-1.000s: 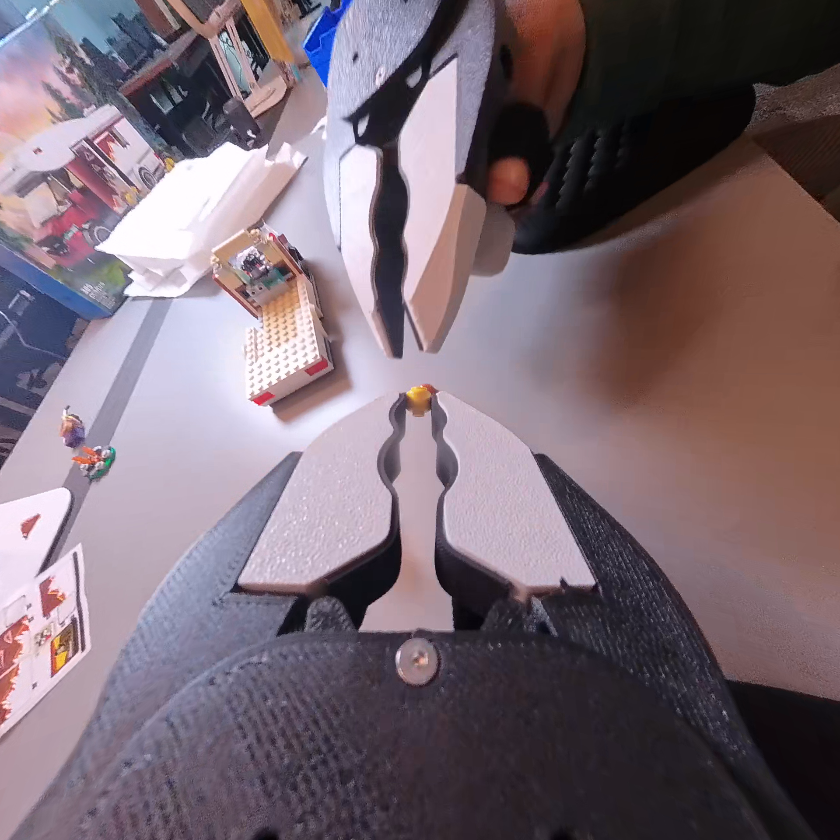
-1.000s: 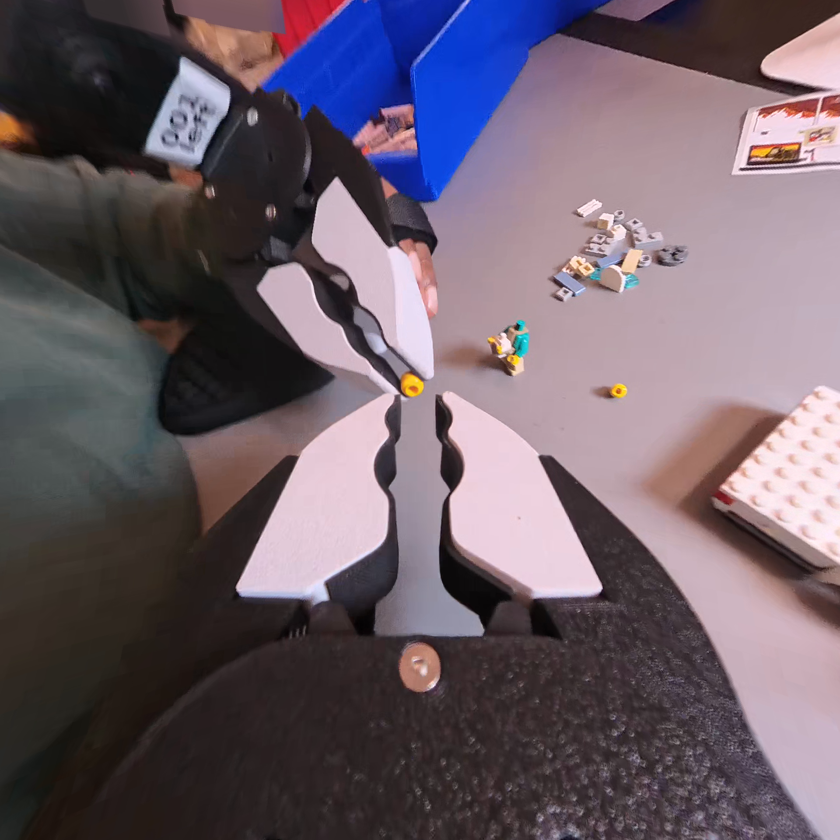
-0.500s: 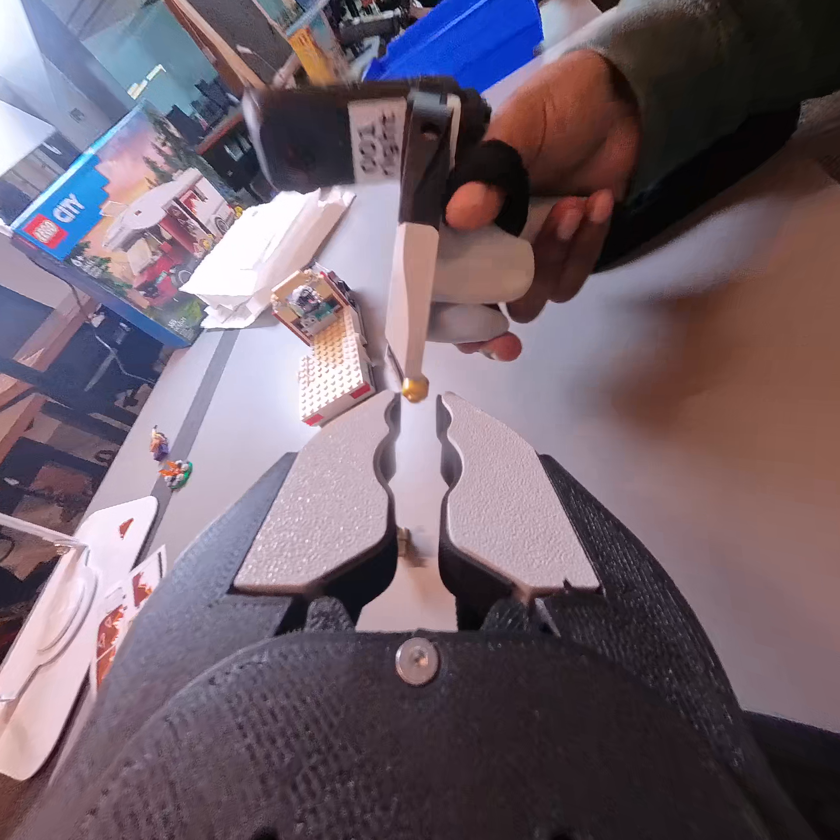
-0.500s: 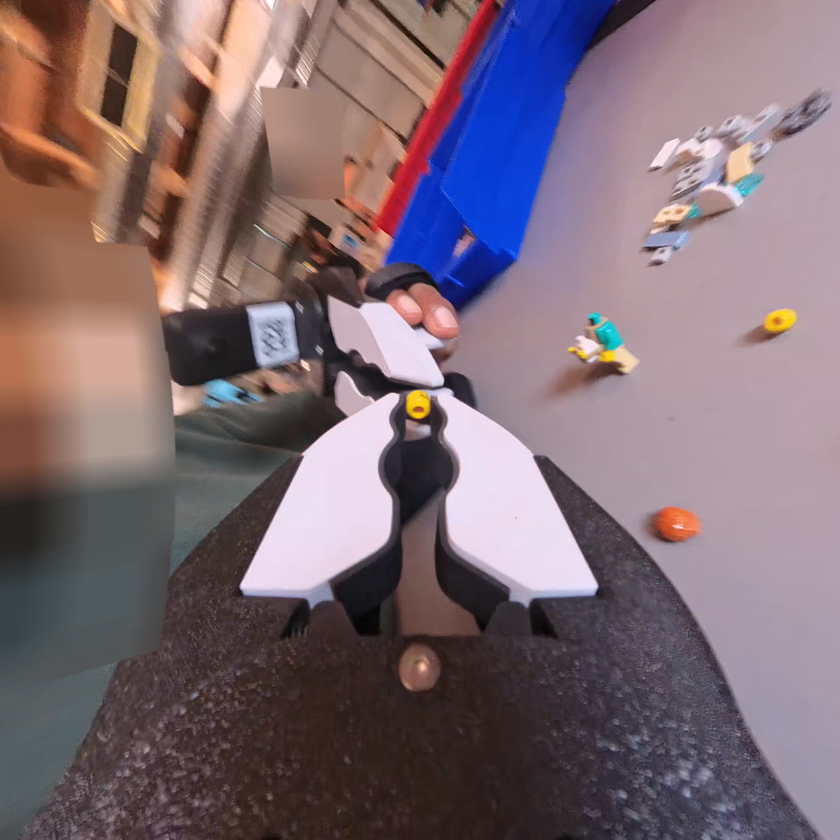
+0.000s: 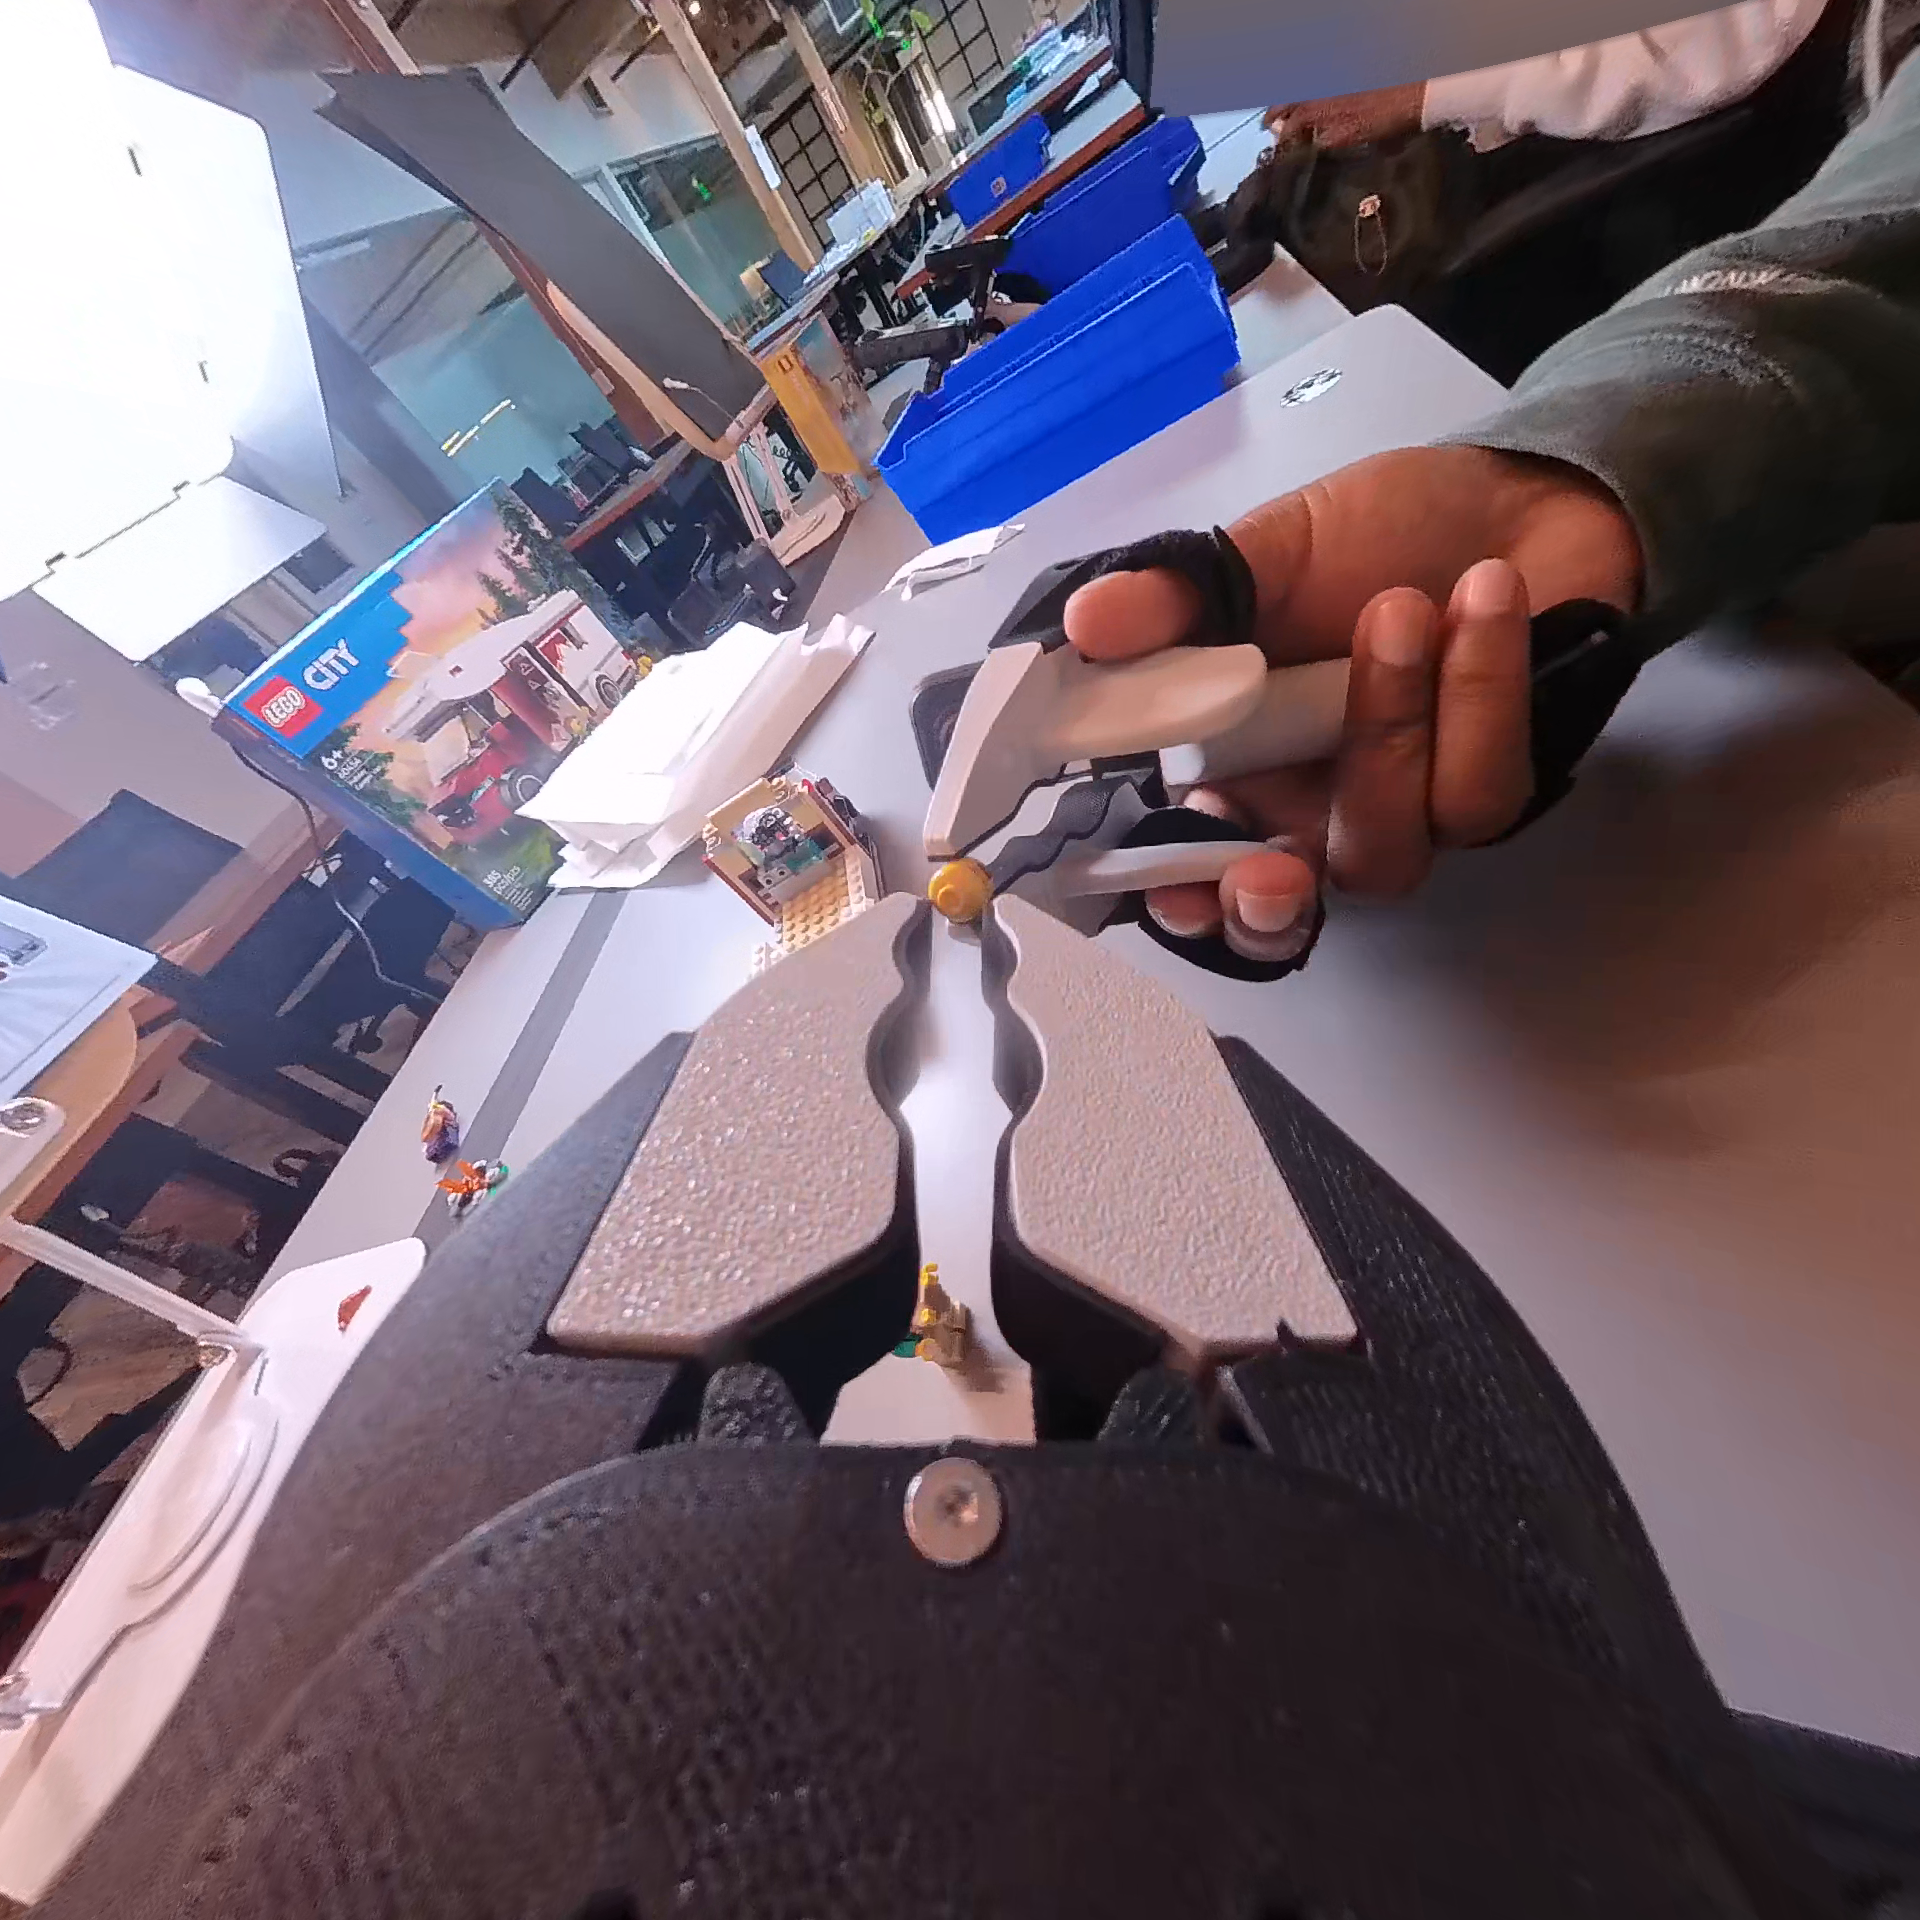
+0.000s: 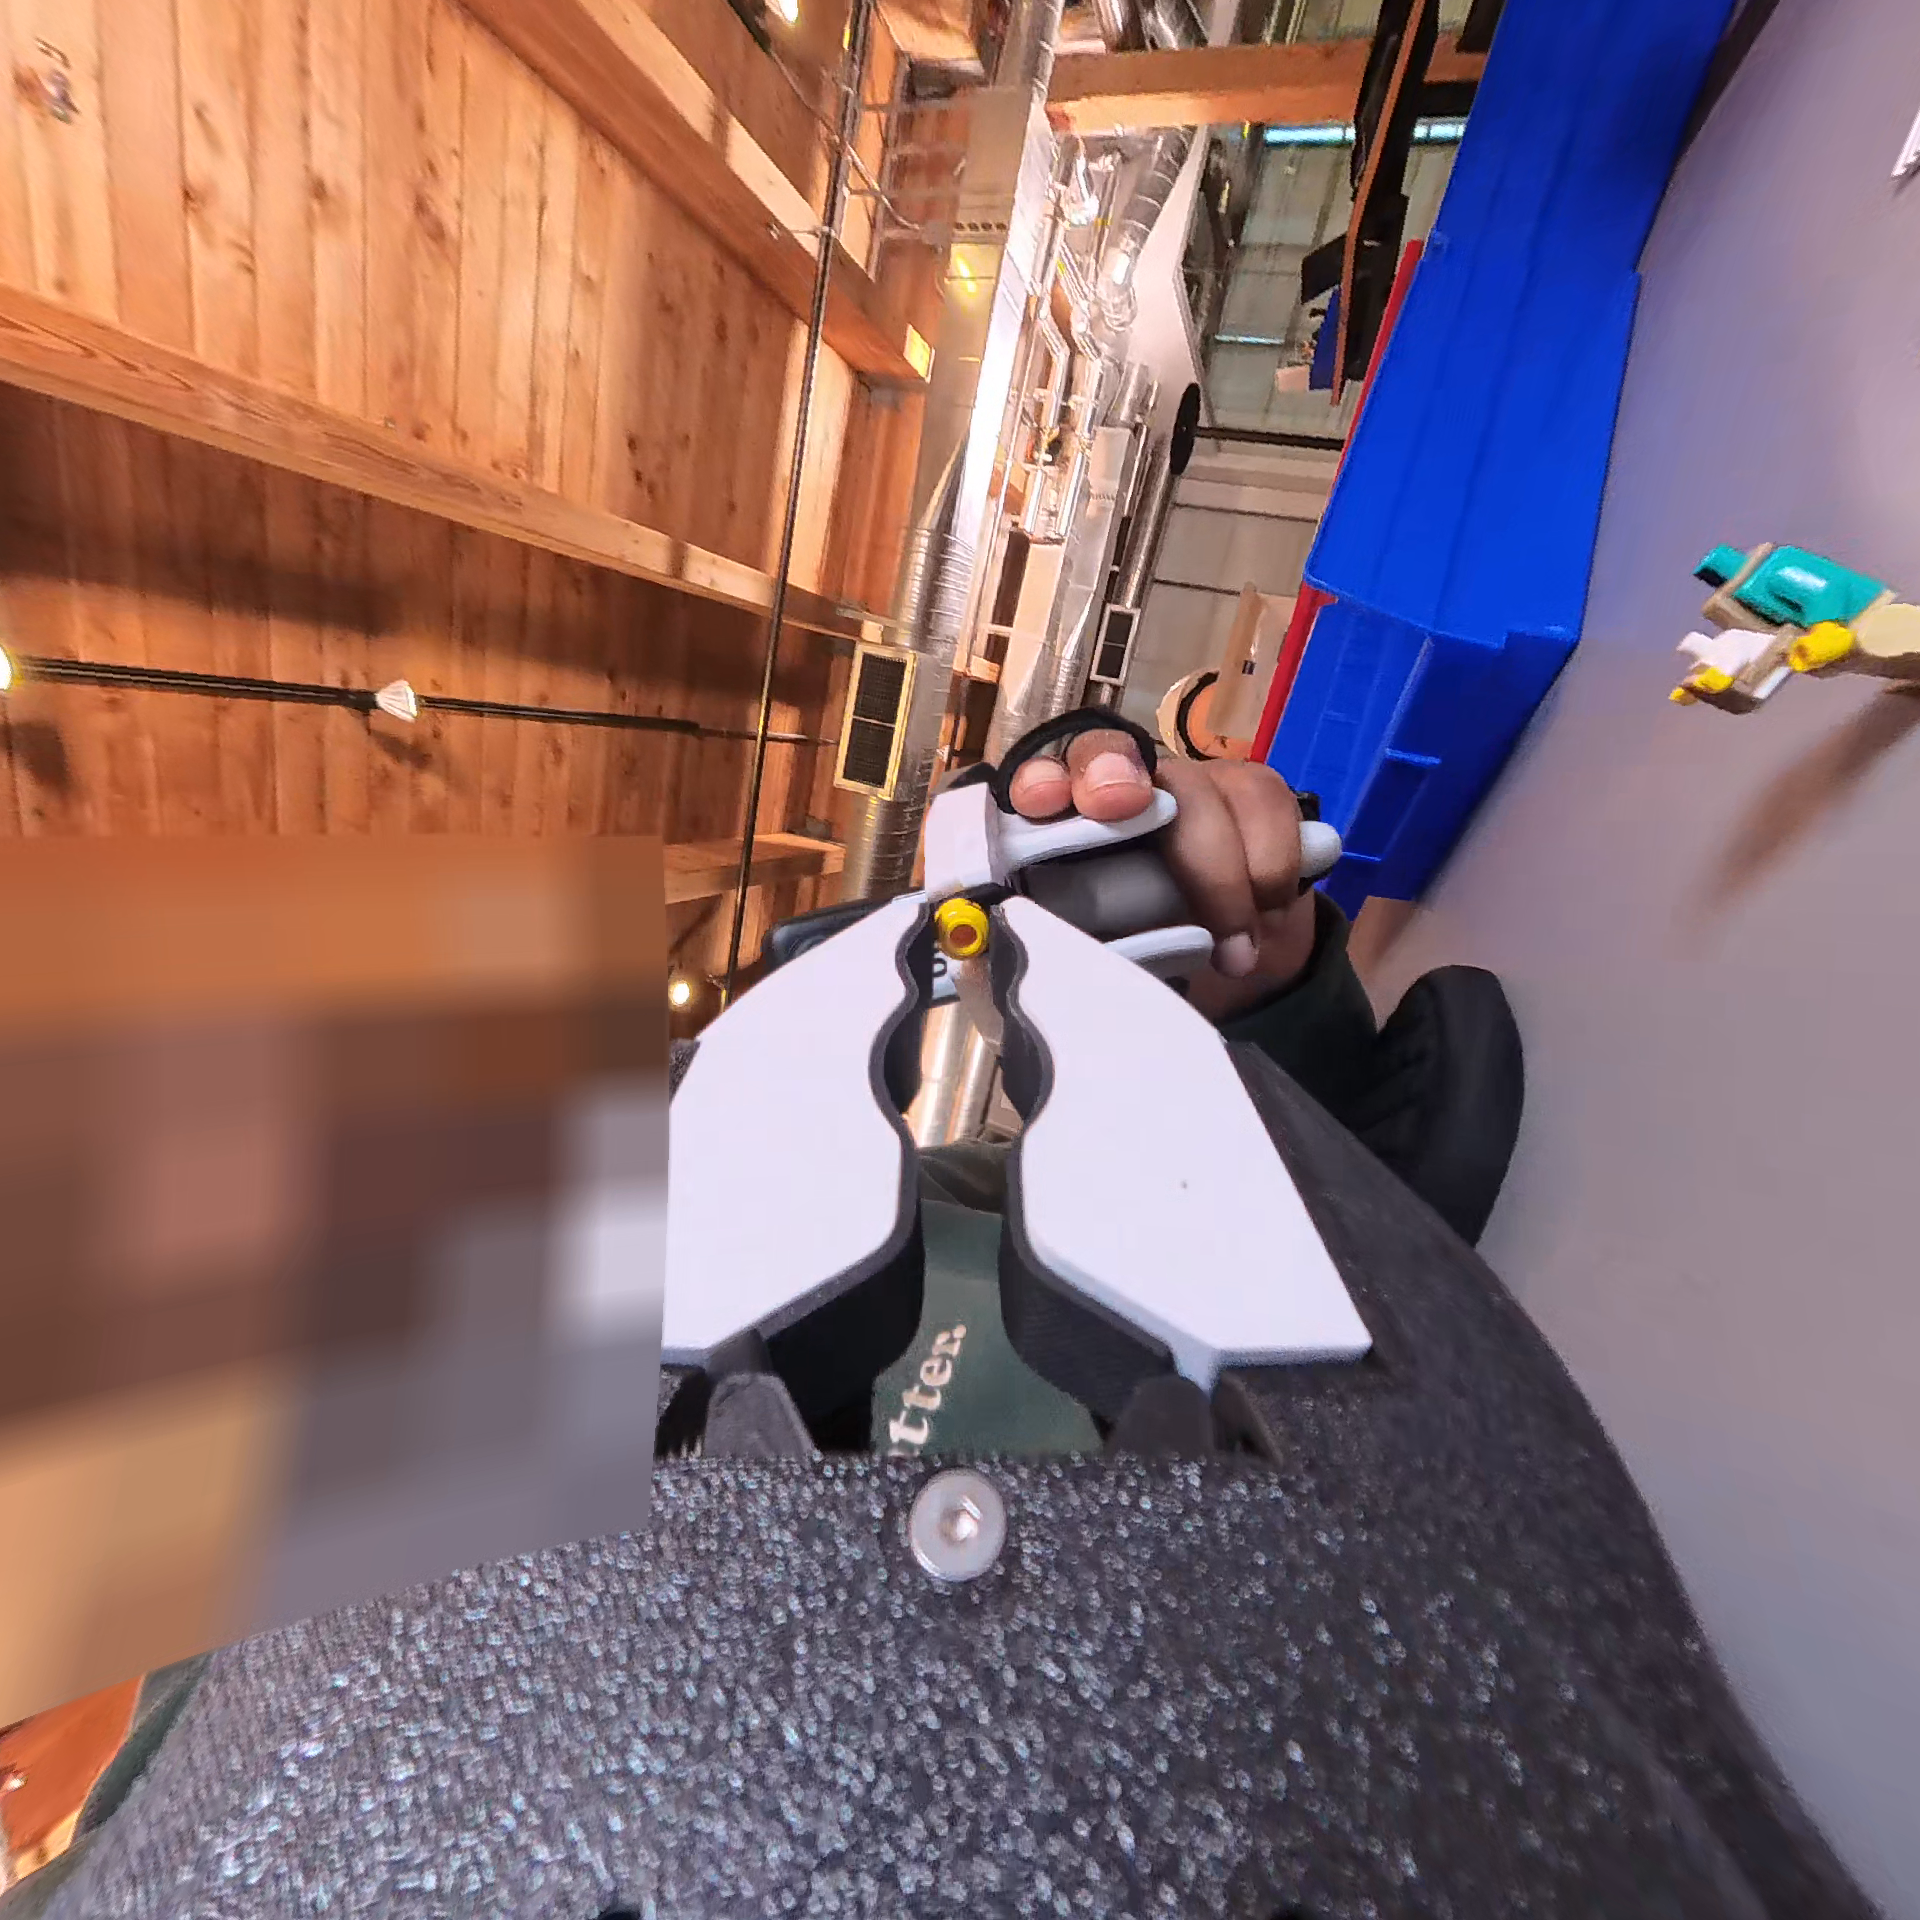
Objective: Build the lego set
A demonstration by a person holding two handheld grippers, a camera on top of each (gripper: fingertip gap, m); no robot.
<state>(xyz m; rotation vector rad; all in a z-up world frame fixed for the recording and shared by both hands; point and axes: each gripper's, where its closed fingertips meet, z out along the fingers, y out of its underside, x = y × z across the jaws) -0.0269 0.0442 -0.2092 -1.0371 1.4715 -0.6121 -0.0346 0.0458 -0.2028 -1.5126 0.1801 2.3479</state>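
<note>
The right gripper [image 6: 961, 914] pinches a yellow minifigure head [image 6: 959, 928] just beside the left gripper [image 5: 954, 920], whose jaws stand slightly apart.

My table [image 5: 1455, 1039] is a plain grey surface with a darker grey strip [image 5: 540, 1013] running along it. On it stand the lego set box [image 5: 416, 717], a heap of white paper bags [image 5: 696, 738], the partly built camper on its tan and white studded base [image 5: 800, 862], and blue bins [image 5: 1060, 405] at the far edge. Two small figures [image 5: 457, 1153] lie by the strip, a headless minifigure with a teal piece [image 6: 1787, 634] lies apart, and a white stand base [image 5: 208, 1455] sits at the near left edge.
</note>
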